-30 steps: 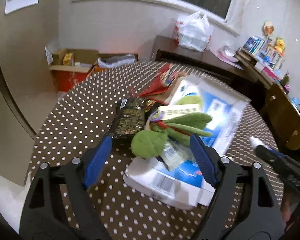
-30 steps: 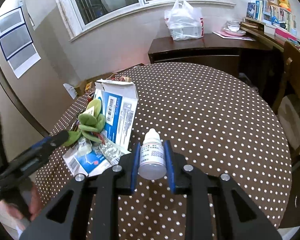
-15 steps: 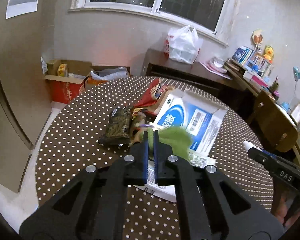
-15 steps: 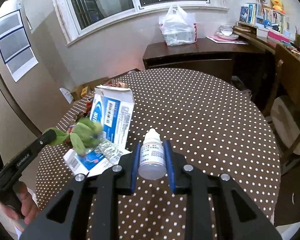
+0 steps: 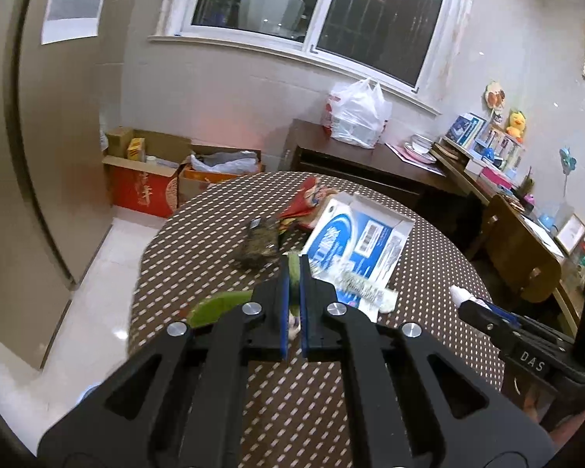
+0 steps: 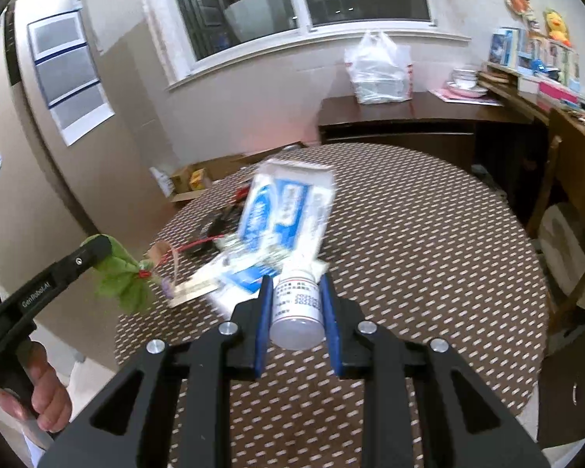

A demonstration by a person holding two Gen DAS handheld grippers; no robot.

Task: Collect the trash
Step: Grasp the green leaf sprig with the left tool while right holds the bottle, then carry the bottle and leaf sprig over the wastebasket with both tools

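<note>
Above dotted table, our left gripper clamps green plush; beside blue box, right gripper pinches white bottle.

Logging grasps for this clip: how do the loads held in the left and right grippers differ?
The left gripper pinches a soft, green leafy item that dangles limp. The right gripper clamps a rigid white bottle with a printed label. Both loads are lifted off the dotted table.

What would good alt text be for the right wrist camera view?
The right gripper is shut on a small white bottle above a brown dotted table. At left, the left gripper holds up a green plush toy; a blue-and-white box lies beyond.
</note>
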